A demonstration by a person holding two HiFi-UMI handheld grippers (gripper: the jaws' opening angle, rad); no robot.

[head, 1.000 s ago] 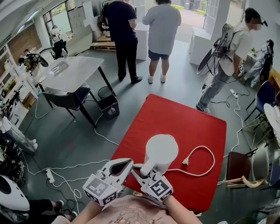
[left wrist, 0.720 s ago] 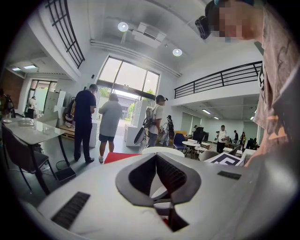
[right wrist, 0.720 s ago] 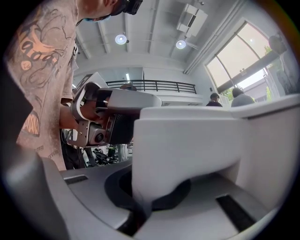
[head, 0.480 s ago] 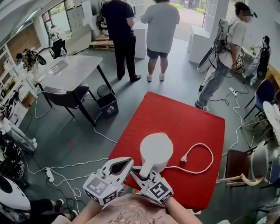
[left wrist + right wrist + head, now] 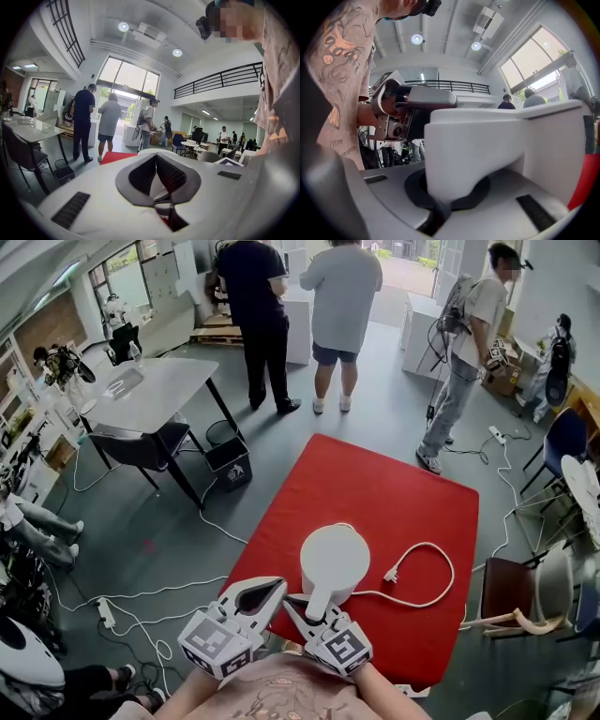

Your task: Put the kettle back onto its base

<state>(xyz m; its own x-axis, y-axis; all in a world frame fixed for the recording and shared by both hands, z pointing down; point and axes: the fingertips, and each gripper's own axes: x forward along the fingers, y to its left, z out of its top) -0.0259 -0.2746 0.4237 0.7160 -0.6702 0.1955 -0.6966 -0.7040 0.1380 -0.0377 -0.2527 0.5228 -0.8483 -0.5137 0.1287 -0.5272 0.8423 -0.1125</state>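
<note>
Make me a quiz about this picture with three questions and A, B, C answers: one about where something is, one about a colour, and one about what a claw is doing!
1. Where is the plug?
A. on the floor
B. on the table, right of the kettle
C. on a chair

2. What colour is the table?
A. red
B. blue
C. green

3. What is the right claw doing?
A. hanging open
B. holding the plug
C. shut on the kettle's handle

Answers:
1 B, the plug lies on the red top beside the kettle.
2 A, the top is red all over.
3 C, the white handle fills its jaws.
</note>
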